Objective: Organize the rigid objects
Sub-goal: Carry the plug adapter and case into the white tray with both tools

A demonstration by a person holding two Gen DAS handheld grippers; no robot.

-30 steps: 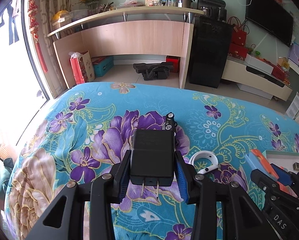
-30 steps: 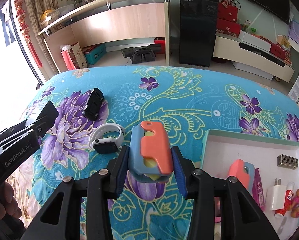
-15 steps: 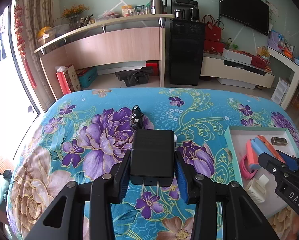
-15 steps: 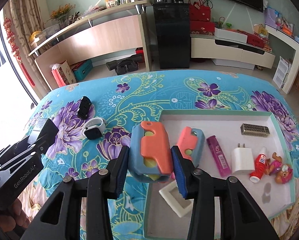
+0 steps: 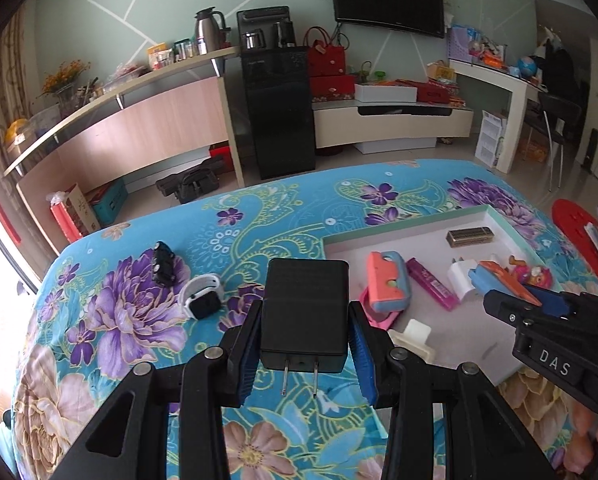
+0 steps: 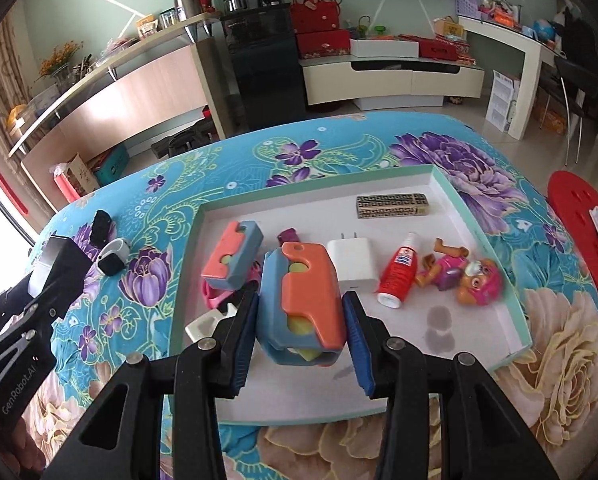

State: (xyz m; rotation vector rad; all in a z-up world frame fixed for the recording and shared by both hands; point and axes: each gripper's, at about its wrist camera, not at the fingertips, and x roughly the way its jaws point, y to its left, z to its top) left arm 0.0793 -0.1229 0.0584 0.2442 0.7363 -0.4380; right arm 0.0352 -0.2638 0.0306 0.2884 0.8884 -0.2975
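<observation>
- Left gripper (image 5: 305, 344) pinching black plug adapter (image 5: 303, 316), prongs toward cam, over floral cloth (image 5: 131, 308).
- Right gripper (image 6: 301, 328) pinching blue-orange toy (image 6: 301, 300) above white tray (image 6: 475, 216).

Floral-covered surface with a tray and two loose items

Spread with a turquoise cloth (image 6: 339, 140) printed in purple and cream flowers. Set on its right part: a shallow white tray with a mint-green rim (image 6: 483, 236), one corner turned toward the far edge. Left of the tray, lying straight on the cloth: a white-strapped smartwatch (image 5: 201, 298) with a dark face, and just beyond it a small black device (image 5: 162, 268), the two near each other but apart. Both seen again at the left in the right wrist view, watch (image 6: 113, 258) nearer the tray, black device (image 6: 100, 227) behind it.
</observation>
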